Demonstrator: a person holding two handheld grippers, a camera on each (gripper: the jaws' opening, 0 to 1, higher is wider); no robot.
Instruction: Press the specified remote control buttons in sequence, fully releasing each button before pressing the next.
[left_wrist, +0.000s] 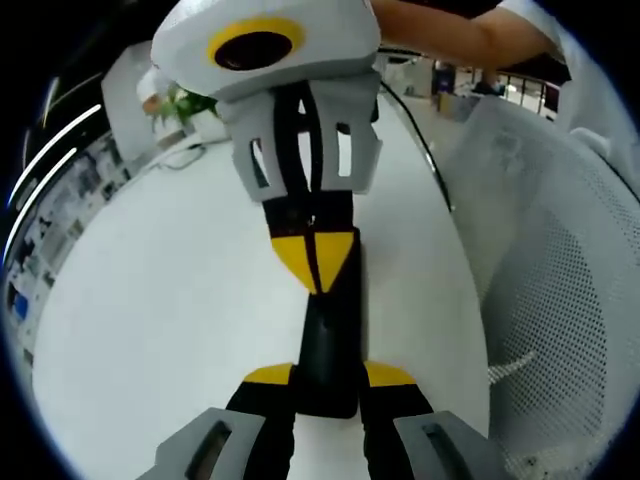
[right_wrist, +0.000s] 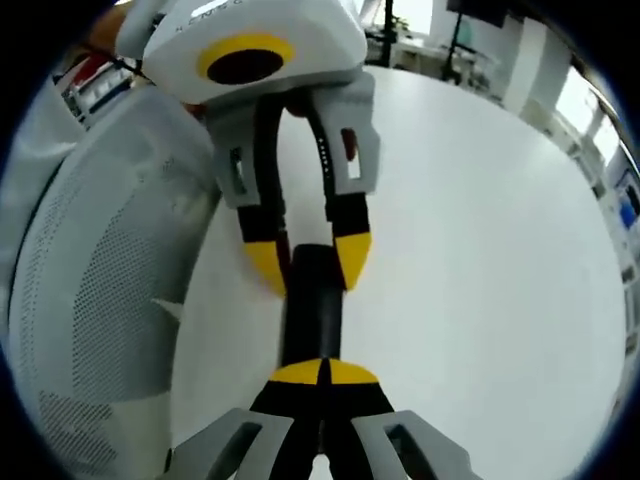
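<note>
The left gripper (left_wrist: 330, 378) clamps 1 end of the black remote (left_wrist: 330, 340), which lies near the white table's (left_wrist: 170, 320) edge beside a mesh chair (left_wrist: 560, 280). The right gripper (right_wrist: 322, 372), jaws closed together, presses its tips on the remote.

Broad white tabletop (left_wrist: 170, 300), grey perforated mesh chair back (left_wrist: 560, 280) beside it, green potted plant (left_wrist: 185, 105) at far left, black cable (left_wrist: 425, 150) trailing along the table's far edge

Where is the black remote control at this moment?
The remote control lies on the white table, clamped at one end by the left gripper, with the right gripper closed over its other end.
</note>
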